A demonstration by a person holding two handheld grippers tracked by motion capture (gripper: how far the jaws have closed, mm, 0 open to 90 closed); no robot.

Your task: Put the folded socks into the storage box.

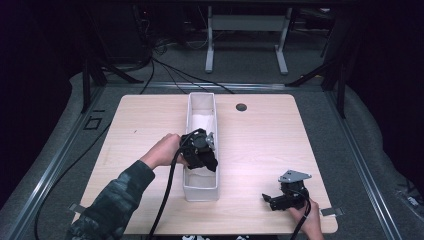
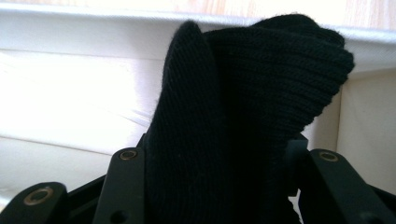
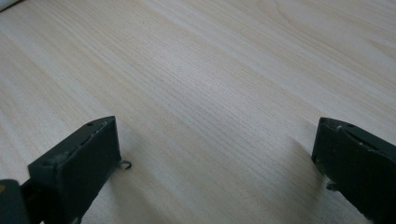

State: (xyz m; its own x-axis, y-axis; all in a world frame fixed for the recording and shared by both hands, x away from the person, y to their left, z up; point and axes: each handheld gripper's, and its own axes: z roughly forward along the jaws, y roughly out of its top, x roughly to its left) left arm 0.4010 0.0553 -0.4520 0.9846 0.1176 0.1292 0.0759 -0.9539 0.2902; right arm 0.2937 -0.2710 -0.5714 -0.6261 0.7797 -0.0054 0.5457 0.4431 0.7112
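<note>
Over the near half of the white fabric bin (image 1: pixel 201 192) at worktop (image 1: pixel 260 145) centre: left hand-held gripper (image 1: pixel 206 159), jaws clamped on a black knit sock (image 2: pixel 243 116). Advice: lower fully inside the walls before letting go. Right hand-held gripper (image 1: pixel 272 199): near right corner, jaws apart, empty.

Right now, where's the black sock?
The black sock is clamped in the left gripper, over the near half of the white bin at the table's middle in the high view.

Bare table (image 3: pixel 224 84) is lying open ahead of the right gripper (image 3: pixel 217 154); white bin walls (image 2: pixel 70 28) are hemming the left gripper (image 1: pixel 210 161).
</note>
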